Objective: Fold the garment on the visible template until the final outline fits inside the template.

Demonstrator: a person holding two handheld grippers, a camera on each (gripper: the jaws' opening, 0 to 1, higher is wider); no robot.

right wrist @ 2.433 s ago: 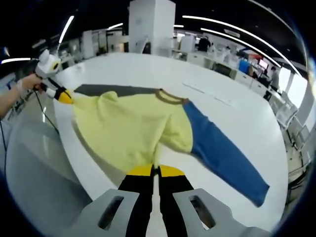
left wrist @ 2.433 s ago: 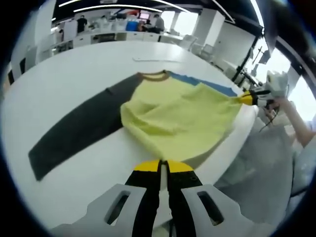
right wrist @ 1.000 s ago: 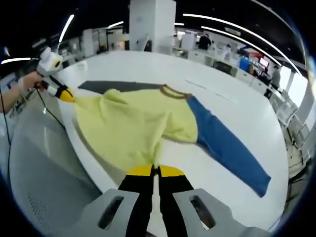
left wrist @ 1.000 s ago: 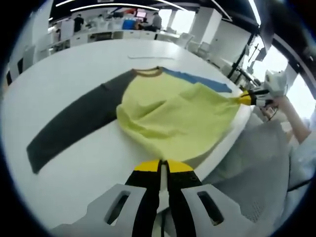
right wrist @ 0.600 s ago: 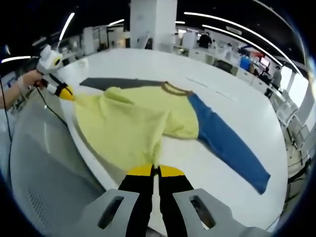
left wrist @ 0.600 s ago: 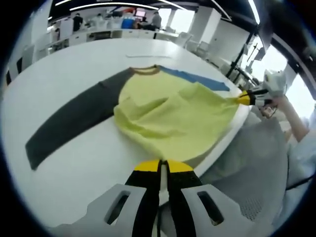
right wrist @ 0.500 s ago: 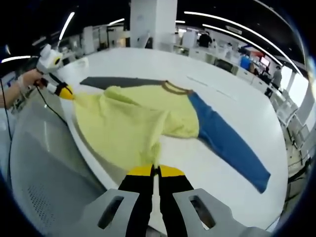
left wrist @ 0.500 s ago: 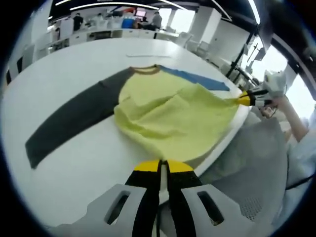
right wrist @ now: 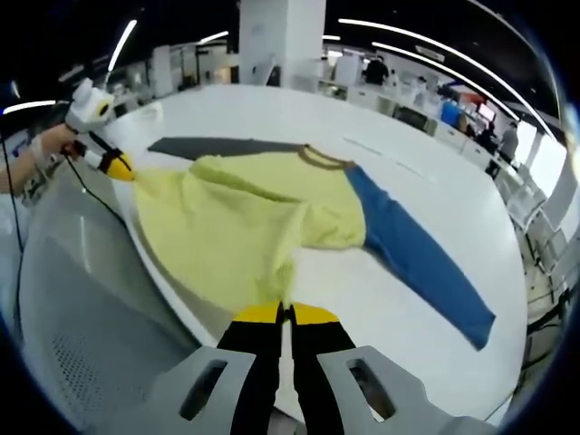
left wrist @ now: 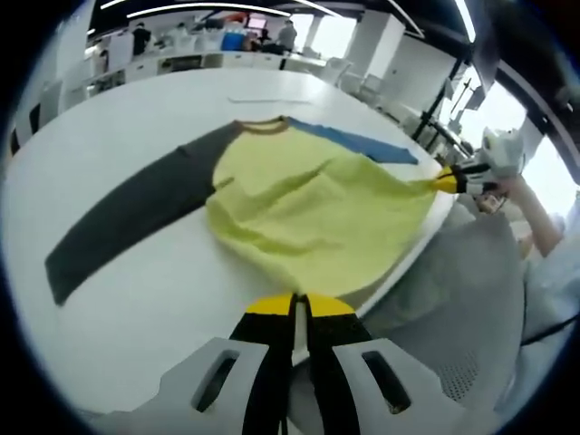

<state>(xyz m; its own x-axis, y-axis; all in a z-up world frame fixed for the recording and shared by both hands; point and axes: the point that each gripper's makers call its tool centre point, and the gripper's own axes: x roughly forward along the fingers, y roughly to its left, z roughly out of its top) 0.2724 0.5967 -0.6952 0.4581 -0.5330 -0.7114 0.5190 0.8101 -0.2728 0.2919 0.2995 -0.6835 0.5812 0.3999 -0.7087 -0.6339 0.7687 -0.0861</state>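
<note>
A large white tabletop (left wrist: 136, 290) with a rounded edge is seen in the left gripper view, and the same white tabletop (right wrist: 272, 113) is seen in the right gripper view. A thin pale strip (left wrist: 258, 101) is laid flat on its far part, well apart from everything else; in the right gripper view a faint line (right wrist: 381, 163) is made out on the surface. Beyond the edge, a grey floor (right wrist: 82, 344) is shown. A broad white pillar (right wrist: 279, 36) is set behind the tabletop. Long ceiling lights (right wrist: 426, 54) are strung overhead. White desks and several standing people (left wrist: 145, 41) are seen in the background, too small to be told apart further.
</note>
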